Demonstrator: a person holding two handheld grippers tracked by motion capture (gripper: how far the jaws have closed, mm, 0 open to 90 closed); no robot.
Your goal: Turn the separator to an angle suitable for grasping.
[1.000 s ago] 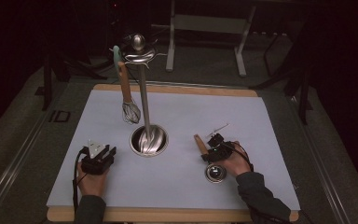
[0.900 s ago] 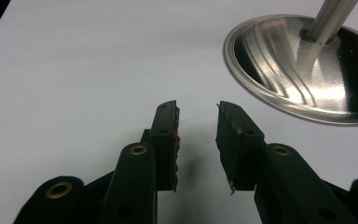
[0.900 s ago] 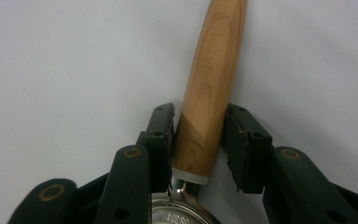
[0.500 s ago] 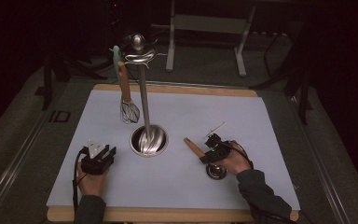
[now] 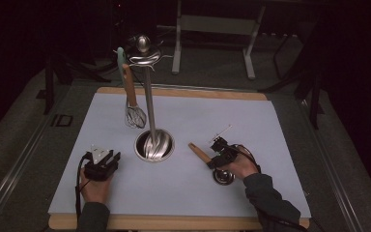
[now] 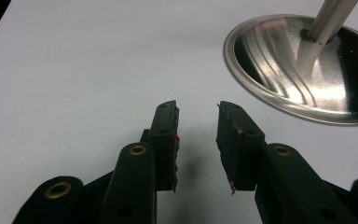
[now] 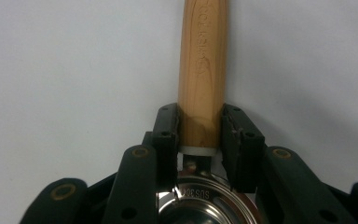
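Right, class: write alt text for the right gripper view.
The right gripper has its black fingers closed on the wooden handle of a utensil with a shiny steel bowl, over a plain white tabletop.

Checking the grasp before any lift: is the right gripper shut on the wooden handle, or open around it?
Shut on it. The right gripper has both jaws pressed flat against the wooden handle, with no gap.

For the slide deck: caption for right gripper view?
Right gripper shut on the ladle's wooden handle above the white table.
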